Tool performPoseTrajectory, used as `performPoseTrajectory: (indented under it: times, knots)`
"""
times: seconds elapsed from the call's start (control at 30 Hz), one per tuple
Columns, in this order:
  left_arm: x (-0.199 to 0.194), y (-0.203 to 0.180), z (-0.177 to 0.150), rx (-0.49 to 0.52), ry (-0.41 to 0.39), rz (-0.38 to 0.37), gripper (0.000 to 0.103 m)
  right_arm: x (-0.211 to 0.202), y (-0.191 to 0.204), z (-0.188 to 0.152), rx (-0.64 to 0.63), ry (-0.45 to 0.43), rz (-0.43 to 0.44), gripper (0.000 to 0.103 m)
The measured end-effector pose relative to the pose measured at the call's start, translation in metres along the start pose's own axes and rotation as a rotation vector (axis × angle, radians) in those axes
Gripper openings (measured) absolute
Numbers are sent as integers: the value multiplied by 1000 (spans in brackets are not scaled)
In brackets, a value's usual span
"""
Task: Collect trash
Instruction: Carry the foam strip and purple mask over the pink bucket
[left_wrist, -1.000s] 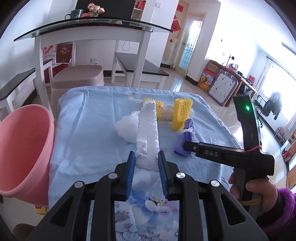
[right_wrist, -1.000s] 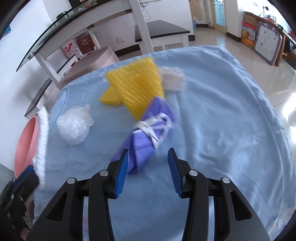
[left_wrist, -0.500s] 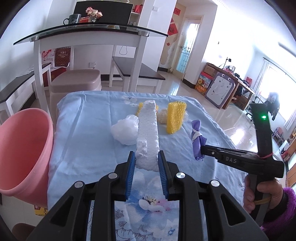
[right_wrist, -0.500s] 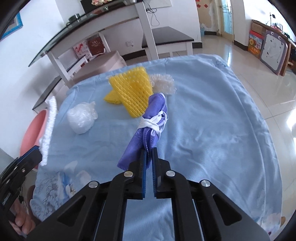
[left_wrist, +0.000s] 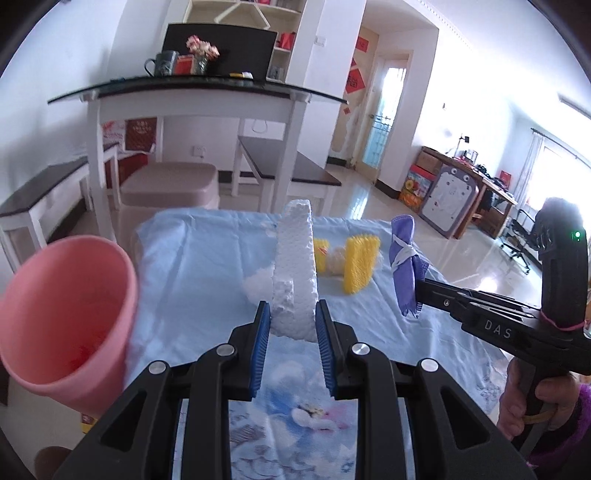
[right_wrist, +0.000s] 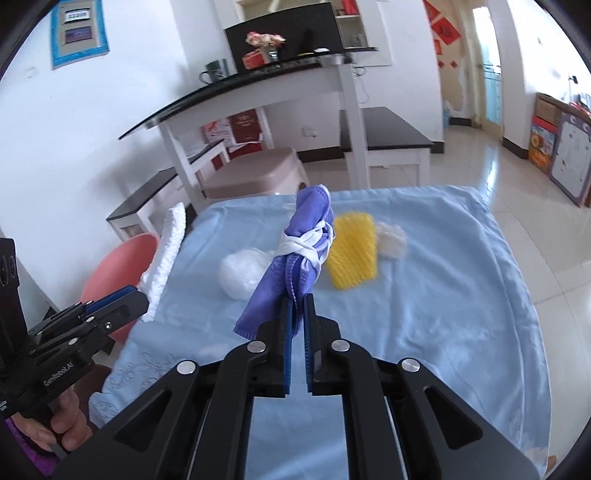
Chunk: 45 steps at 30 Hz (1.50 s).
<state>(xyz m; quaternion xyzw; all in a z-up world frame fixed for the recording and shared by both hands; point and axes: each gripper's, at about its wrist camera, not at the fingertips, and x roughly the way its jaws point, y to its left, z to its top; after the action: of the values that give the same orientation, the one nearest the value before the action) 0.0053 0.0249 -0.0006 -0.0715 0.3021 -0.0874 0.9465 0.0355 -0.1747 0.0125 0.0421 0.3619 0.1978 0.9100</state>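
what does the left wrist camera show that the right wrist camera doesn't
Only the left wrist view looks into the open mouth of the pink bin and shows the left gripper clamped on the white foam strip head-on. Only the right wrist view shows the right gripper shut on the purple bundle close up, and the whole white plastic wad. Both show the blue tablecloth, the yellow foam net and the other gripper from the side.
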Motion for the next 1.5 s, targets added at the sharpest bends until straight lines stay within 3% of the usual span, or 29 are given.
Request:
performPoseTrajectory:
  times: [0.17,0.5,0.8,1.03,1.5]
  knots:
    - [-15,19,6,-27,-41,64,24,12,29,12,-45,5,71,6]
    - [-55,85,8,-127,-116,268,24,41,113,35,-180,4,229,6]
    - [-79,143,0,-208,-128,417,24,78,193,41,-283,40,350,6]
    - [-74,177,-14,-261,-98,491,24,105,227,34,-333,91,371,6]
    - [-42,210,-30,-339,5,542,24,145,251,12,-369,203,354,6]
